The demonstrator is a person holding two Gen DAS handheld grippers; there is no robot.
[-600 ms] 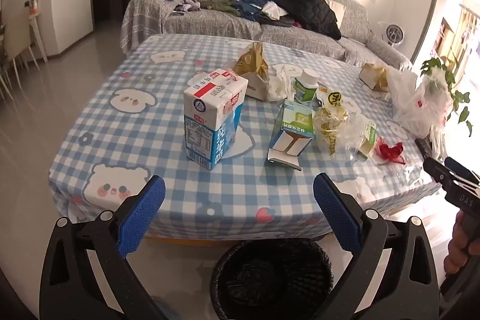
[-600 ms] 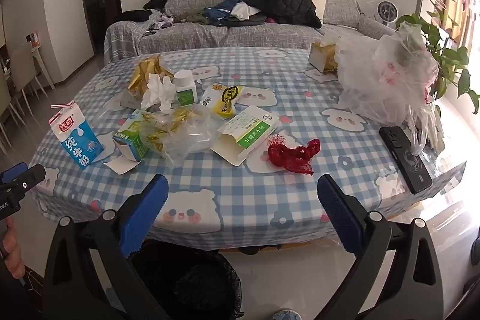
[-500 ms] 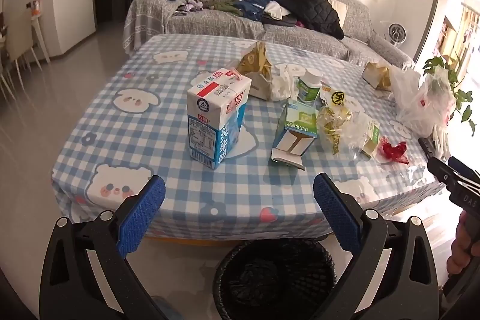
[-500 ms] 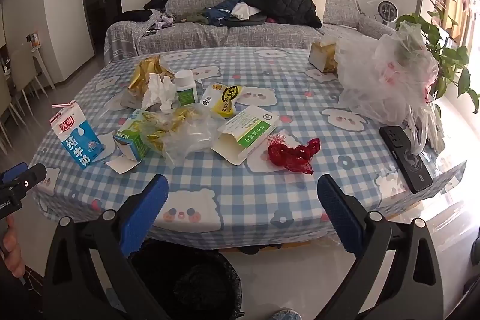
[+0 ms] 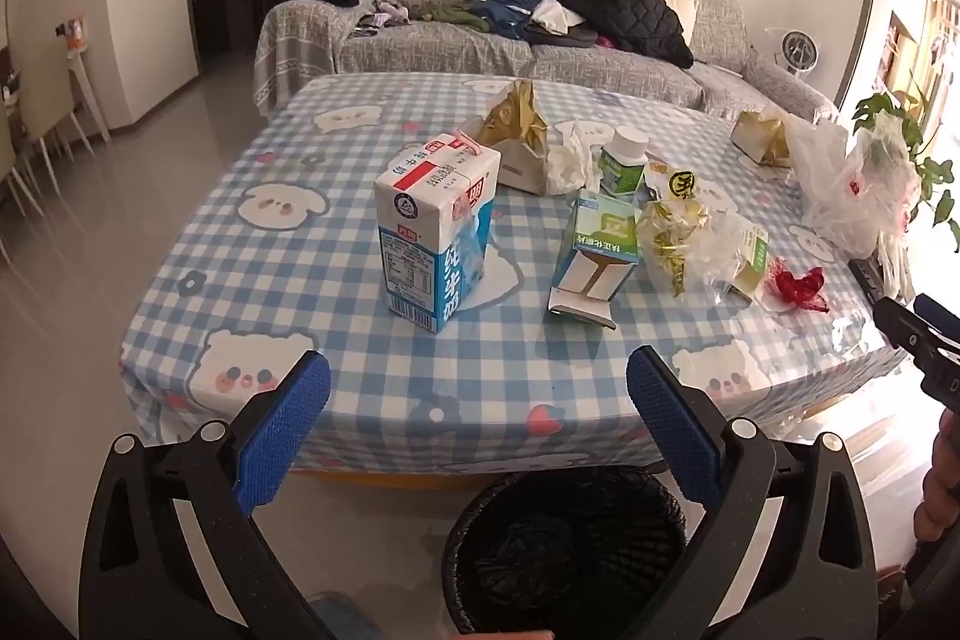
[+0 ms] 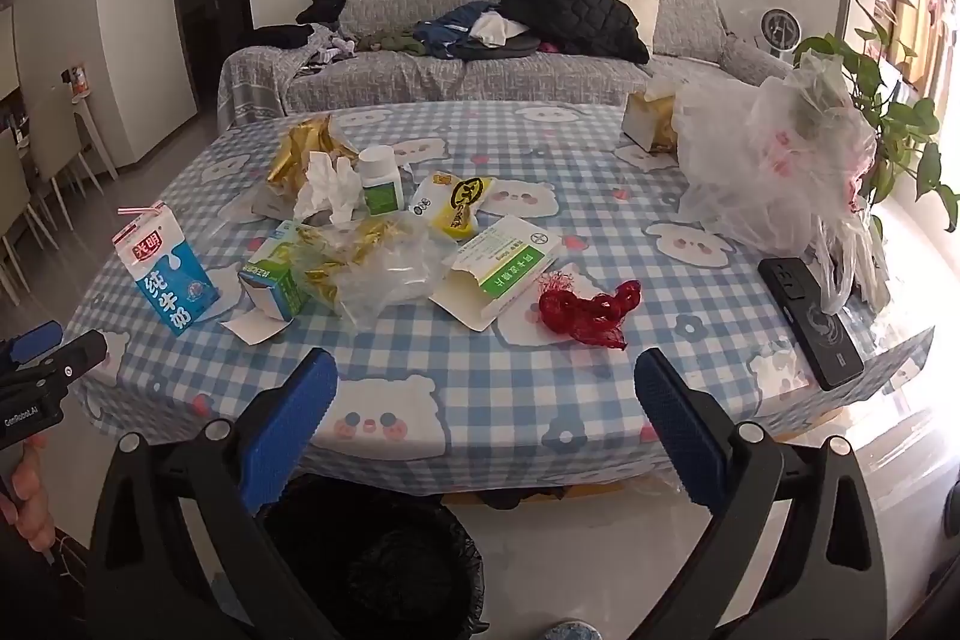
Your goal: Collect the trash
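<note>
Trash lies on a blue checked table (image 5: 336, 244). A milk carton (image 5: 435, 229) stands near the left front; it also shows in the right wrist view (image 6: 165, 277). A green-white box (image 5: 597, 250), gold foil in clear plastic (image 6: 372, 262), a white-green box (image 6: 504, 268), a red wrapper (image 6: 588, 313), a yellow packet (image 6: 459, 205), tissue (image 6: 327, 187) and a pill bottle (image 6: 381, 181) lie mid-table. A black bin (image 5: 564, 550) stands on the floor below the front edge. My left gripper (image 5: 477, 427) and right gripper (image 6: 486, 427) are open and empty, short of the table edge.
A black phone (image 6: 810, 322) lies at the right front edge beside a heap of clear plastic bags (image 6: 774, 172). A gold-wrapped box (image 6: 648, 124) sits far right. A grey sofa (image 6: 480, 58) with clothes stands behind. A plant (image 6: 900, 130) is at right.
The left gripper has drifted slightly back and left, so the table looks a bit farther. The right gripper has barely moved. Both stay open and empty.
</note>
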